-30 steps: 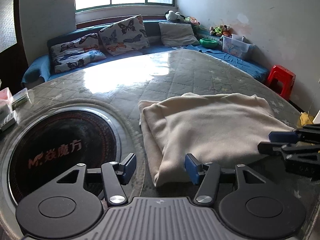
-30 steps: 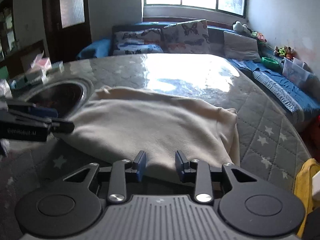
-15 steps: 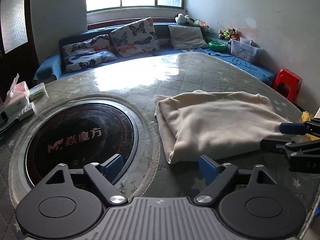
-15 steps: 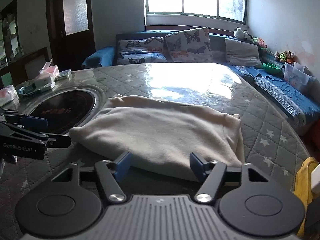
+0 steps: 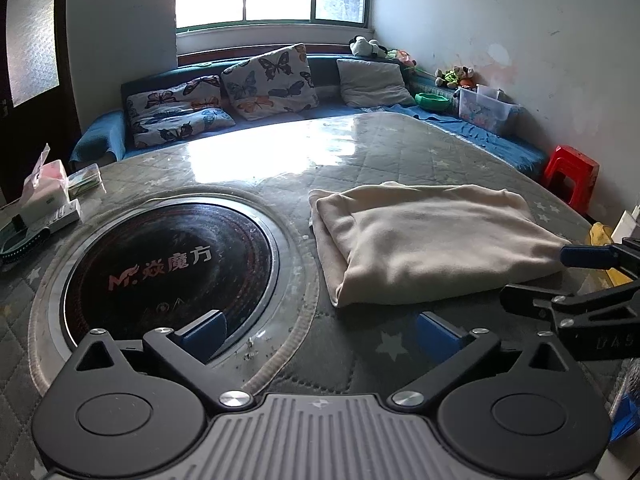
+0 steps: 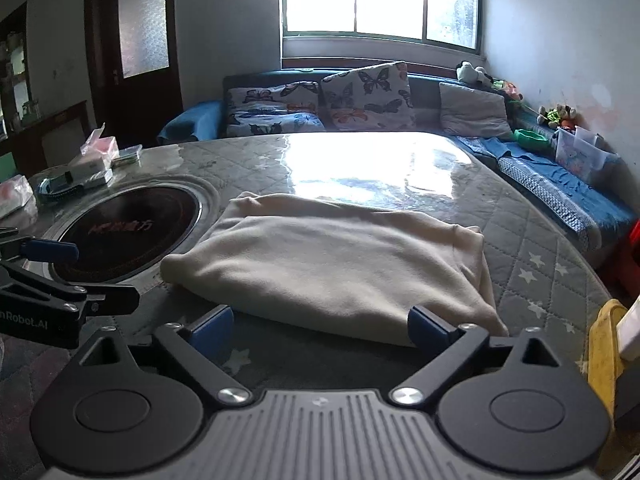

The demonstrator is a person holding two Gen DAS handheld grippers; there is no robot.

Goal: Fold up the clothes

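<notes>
- You are holding the left claw (image 5: pixel 320 330) wide open and empty, with the folded cream garment (image 5: pixel 432 240) lying ahead and to its right on the bench (image 5: pixel 400 152).
- You are keeping the right claw (image 6: pixel 320 326) spread too, the garment's near edge straight ahead of it, its long axis running across.
- Your right claw is sitting nearer.
- Since a second ago, both claws are opening and backing off the cloth.

The round black cooktop (image 5: pixel 168 264) set into the surface carries a red "MF" logo followed by the pale characters "焱魔方". Left of the cooktop in the right wrist view, the left claw (image 6: pixel 60 300) bears white lettering reading "nRobot.AI", its start cut off.
</notes>
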